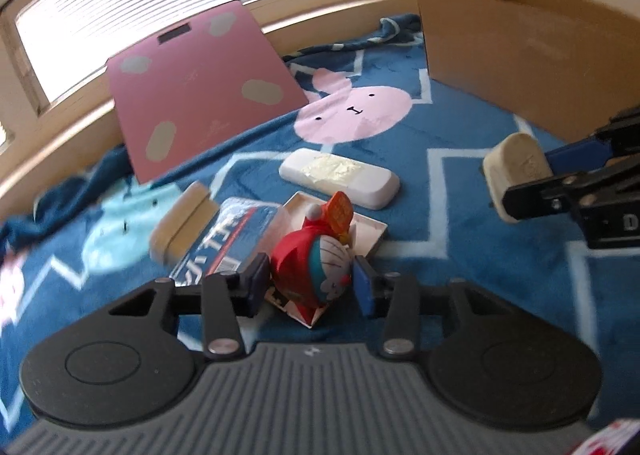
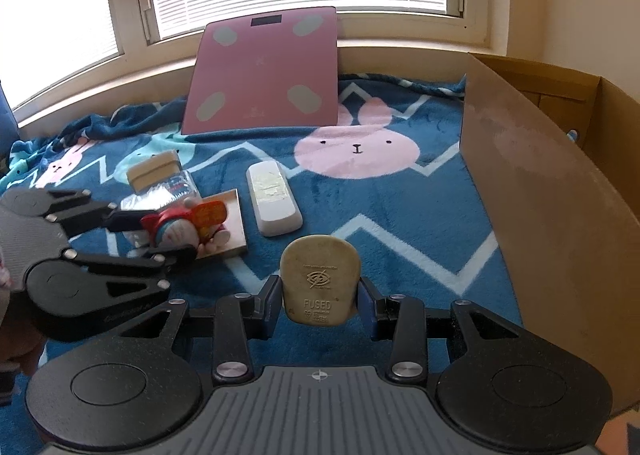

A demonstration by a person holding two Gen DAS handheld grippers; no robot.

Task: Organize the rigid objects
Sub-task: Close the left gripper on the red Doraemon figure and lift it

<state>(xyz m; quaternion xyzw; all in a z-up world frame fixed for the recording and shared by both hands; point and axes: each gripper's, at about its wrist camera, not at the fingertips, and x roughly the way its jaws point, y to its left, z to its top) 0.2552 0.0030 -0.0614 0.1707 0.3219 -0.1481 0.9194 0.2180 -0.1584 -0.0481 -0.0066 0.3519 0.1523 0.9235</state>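
Over the blue blanket we clamp our left gripper on the toy figure between its fingers, above the shallow tray; our right gripper grips the cream plug.

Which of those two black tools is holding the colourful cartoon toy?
The left tool, clamping the red and blue toy. The right tool holds a cream plug instead.

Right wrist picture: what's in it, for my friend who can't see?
The right gripper holds a cream plug above a blue bunny blanket. To its left, the left gripper closes around a red and blue toy; a pink scale leans under the window.
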